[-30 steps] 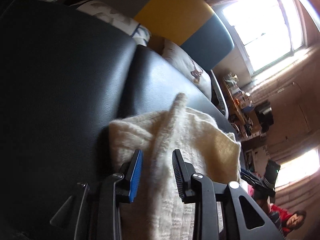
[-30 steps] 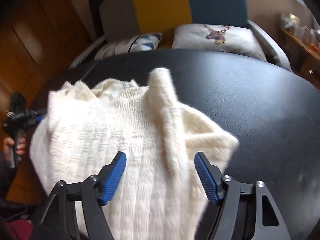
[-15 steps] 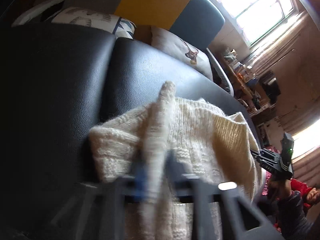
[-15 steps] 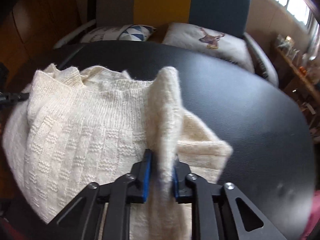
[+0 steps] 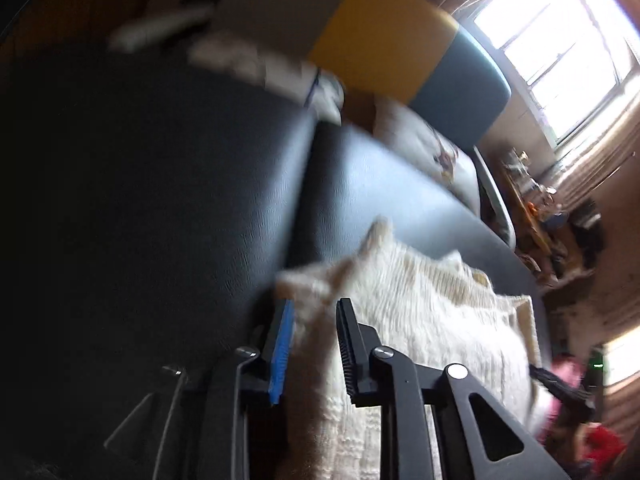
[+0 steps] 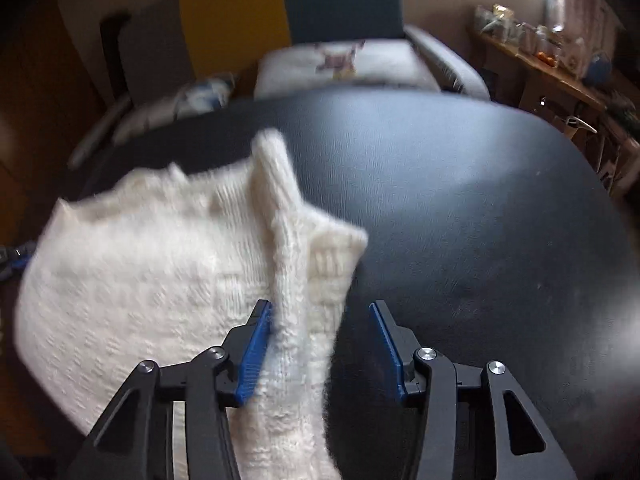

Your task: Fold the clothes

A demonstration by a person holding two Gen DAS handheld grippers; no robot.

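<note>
A cream knitted sweater [image 5: 420, 320] lies partly folded on a black padded surface [image 5: 160, 200]. A raised ridge of its knit runs forward between the fingers of my left gripper [image 5: 314, 308], which is shut on it. In the right wrist view the sweater [image 6: 140, 280] spreads to the left, and its ridge leans against the left finger of my right gripper [image 6: 320, 306]. That gripper is open, with bare black surface [image 6: 480, 220] showing before its right finger. Both views are motion-blurred.
A sofa with a yellow and teal back [image 6: 280, 12] and a deer-print cushion [image 6: 352, 64] stands behind the surface. A cluttered wooden shelf [image 6: 540, 48] runs along the right wall under a window. The black surface stretches wide to the right of the sweater.
My right gripper closed on the sweater's ridge half a second ago and has now opened. My left gripper closed on the fold and stays closed. Both views have shifted.
</note>
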